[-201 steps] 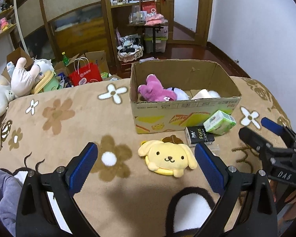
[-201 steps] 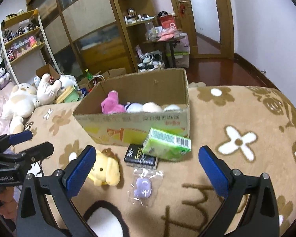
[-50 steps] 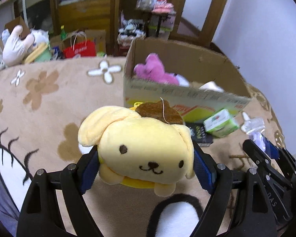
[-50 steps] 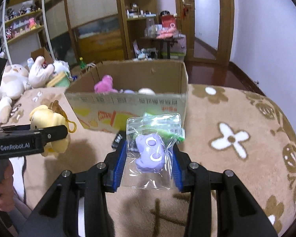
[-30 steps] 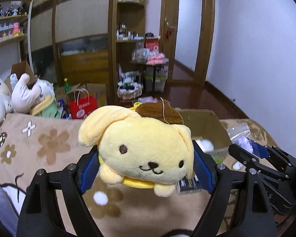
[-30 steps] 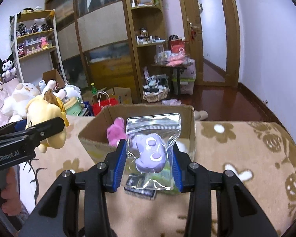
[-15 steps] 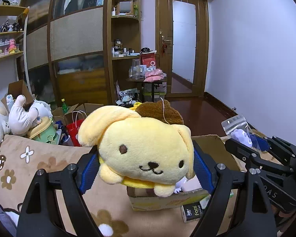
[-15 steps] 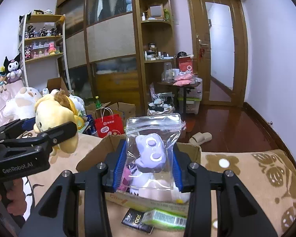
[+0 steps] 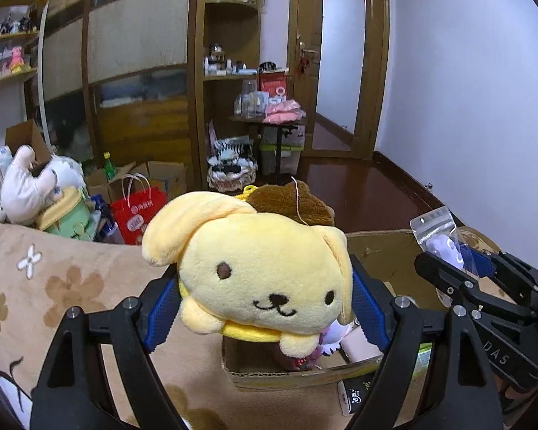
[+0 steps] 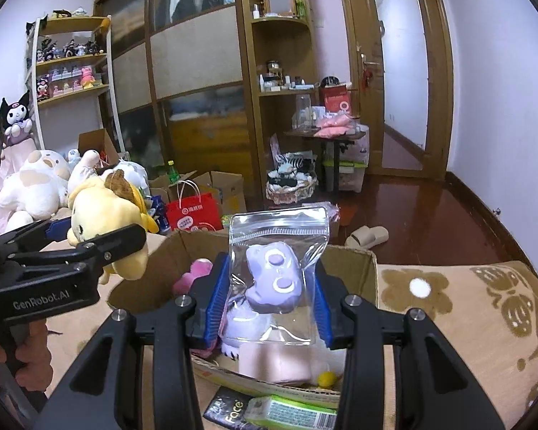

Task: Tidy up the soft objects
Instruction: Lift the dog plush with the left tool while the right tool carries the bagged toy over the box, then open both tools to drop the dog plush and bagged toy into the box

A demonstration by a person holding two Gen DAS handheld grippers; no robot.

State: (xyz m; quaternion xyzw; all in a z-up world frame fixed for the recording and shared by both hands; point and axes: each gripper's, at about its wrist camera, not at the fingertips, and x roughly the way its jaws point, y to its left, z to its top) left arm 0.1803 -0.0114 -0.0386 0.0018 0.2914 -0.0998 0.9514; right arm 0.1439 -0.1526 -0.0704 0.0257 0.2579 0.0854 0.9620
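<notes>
My left gripper [image 9: 263, 302] is shut on a yellow dog plush [image 9: 265, 272] with a brown cap, held above the near edge of the cardboard box [image 9: 387, 247]. My right gripper [image 10: 270, 299] is shut on a clear zip bag [image 10: 274, 279] holding a purple soft toy, held over the open box [image 10: 351, 265]. The plush also shows at the left of the right wrist view [image 10: 107, 215], and the bag at the right of the left wrist view [image 9: 437, 236]. Inside the box lie a pink plush [image 10: 193, 276] and pale soft toys [image 10: 272, 362].
A green packet [image 10: 290, 414] and a black packet [image 10: 226, 414] lie on the brown flowered blanket [image 10: 459, 308] in front of the box. Large plush toys [image 10: 36, 182], a red paper bag [image 10: 193, 213] and shelves stand beyond the bed. A slipper [image 10: 367, 234] lies on the wooden floor.
Both grippers picked up their items from the blanket, the left the yellow plush, the right the bagged toy, and have risen and moved forward over the box.
</notes>
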